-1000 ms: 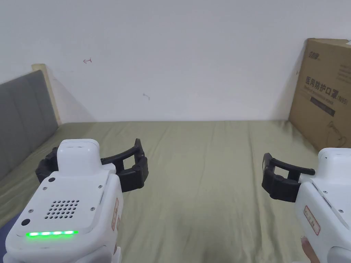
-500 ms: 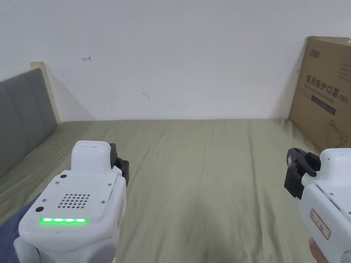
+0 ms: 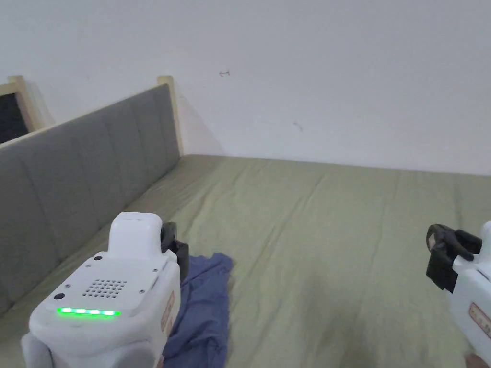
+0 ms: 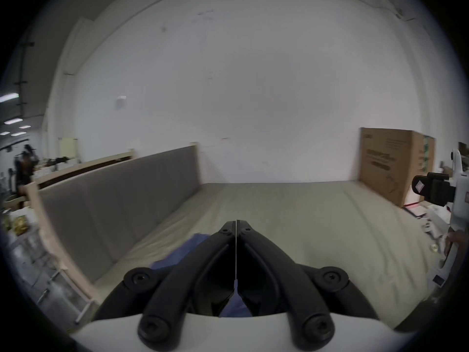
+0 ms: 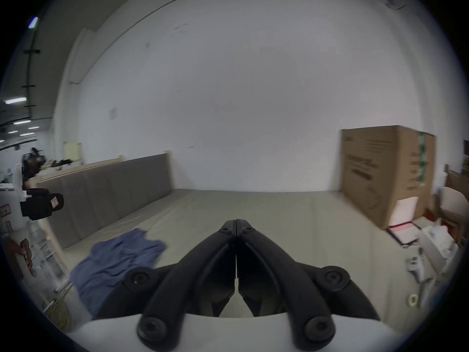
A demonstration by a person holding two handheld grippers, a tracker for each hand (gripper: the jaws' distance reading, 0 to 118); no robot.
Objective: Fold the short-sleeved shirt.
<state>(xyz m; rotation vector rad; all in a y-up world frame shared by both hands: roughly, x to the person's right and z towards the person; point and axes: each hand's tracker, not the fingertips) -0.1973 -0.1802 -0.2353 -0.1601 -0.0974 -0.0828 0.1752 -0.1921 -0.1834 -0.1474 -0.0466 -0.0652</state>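
Note:
A blue short-sleeved shirt (image 3: 206, 297) lies crumpled on the olive bed sheet (image 3: 326, 230), near the bed's left front by the headboard. My left gripper (image 3: 175, 247) hovers just over the shirt's left part, jaws shut with nothing between them. In the left gripper view its tips (image 4: 236, 221) meet, and the shirt (image 4: 195, 243) shows beneath them. My right gripper (image 3: 443, 258) is far to the right over bare sheet, also shut and empty. The right gripper view has its closed tips (image 5: 236, 221) and the shirt (image 5: 114, 258) at lower left.
A grey padded headboard (image 3: 86, 177) runs along the bed's left side and a white wall (image 3: 311, 72) stands behind. A tall cardboard box (image 5: 380, 174) stands at the bed's far right corner, with loose items (image 5: 431, 243) on the floor beside it.
Both grippers went from open a second ago to shut. The head camera swung left, so the headboard and the blue shirt came into view and the cardboard box left it.

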